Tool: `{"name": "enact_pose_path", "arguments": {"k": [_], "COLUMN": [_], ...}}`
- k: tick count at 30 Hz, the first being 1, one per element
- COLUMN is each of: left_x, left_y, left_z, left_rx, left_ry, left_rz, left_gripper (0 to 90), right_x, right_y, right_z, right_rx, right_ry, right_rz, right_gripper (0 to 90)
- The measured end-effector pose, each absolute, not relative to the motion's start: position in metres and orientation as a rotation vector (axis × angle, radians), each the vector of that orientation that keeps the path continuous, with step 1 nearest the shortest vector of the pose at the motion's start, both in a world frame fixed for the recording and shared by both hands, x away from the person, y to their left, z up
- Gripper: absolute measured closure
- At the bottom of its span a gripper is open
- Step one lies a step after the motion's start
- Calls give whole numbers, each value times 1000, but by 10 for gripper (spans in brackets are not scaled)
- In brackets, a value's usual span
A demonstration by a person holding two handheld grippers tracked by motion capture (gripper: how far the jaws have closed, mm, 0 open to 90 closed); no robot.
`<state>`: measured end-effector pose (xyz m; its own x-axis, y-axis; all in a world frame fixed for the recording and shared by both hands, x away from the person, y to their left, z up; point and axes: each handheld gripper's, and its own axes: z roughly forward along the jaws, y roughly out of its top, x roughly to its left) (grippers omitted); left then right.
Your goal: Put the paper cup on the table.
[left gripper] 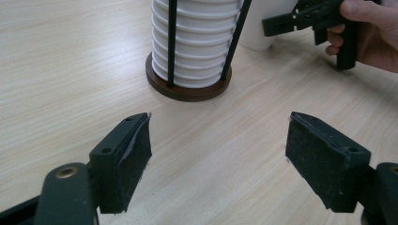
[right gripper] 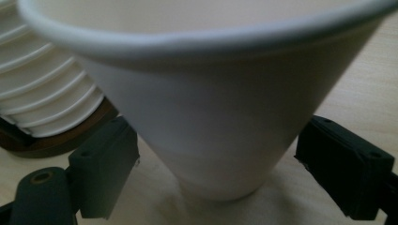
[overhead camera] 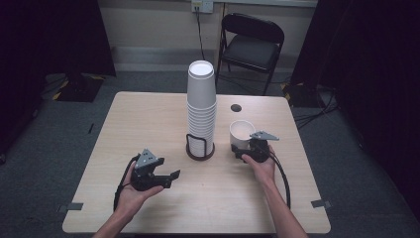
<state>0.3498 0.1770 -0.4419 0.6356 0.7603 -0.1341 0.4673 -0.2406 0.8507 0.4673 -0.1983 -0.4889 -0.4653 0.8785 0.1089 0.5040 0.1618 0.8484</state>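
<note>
a single white paper cup [overhead camera: 241, 133] stands upright, mouth up, on the wooden bench [overhead camera: 148, 114], just to the right of a tall stack of paper cups [overhead camera: 201, 106] held in a black wire holder with a round brown base [overhead camera: 200, 151]. the right tool [overhead camera: 251, 148] sits directly behind this cup on the person's side, its jaws spread and reaching to either side of the cup's narrow lower body. in the right gripper view the single cup [right gripper: 225, 117] rises between the two pads, and a gap shows on each side, so the pads look apart from the wall rather than pinching it. the cup's long axis is vertical, and the tool meets it from the side, low down near the foot.

the left tool [overhead camera: 161, 176] rests well apart from both cup and stack, near the front left of the bench, jaws spread with nothing between them. in the left gripper view it looks across bare bench toward the holder's base [left gripper: 187, 89].

the right hand [overhead camera: 260, 161] is plainly the nearer one. any grasp would likely need only a closing of the right jaws, squarely across the cup's taper so it does not tip toward the stack.
</note>
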Motion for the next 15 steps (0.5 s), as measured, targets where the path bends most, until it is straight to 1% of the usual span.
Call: {"name": "enact_pose_path", "arguments": {"k": [7, 15], "left_x": [350, 352], "left_y": [179, 180], "left_z": [-442, -444], "left_rx": [1882, 1888], "left_ry": [989, 999], "left_rz": [387, 391], "left_gripper": [223, 223], "right_x": [443, 413], "right_y": [-214, -229], "right_z": [-478, -452], "right_rx": [1301, 1286], "right_ry": [2018, 1997], "right_rz": [1244, 1294], "right_gripper": [132, 138]}}
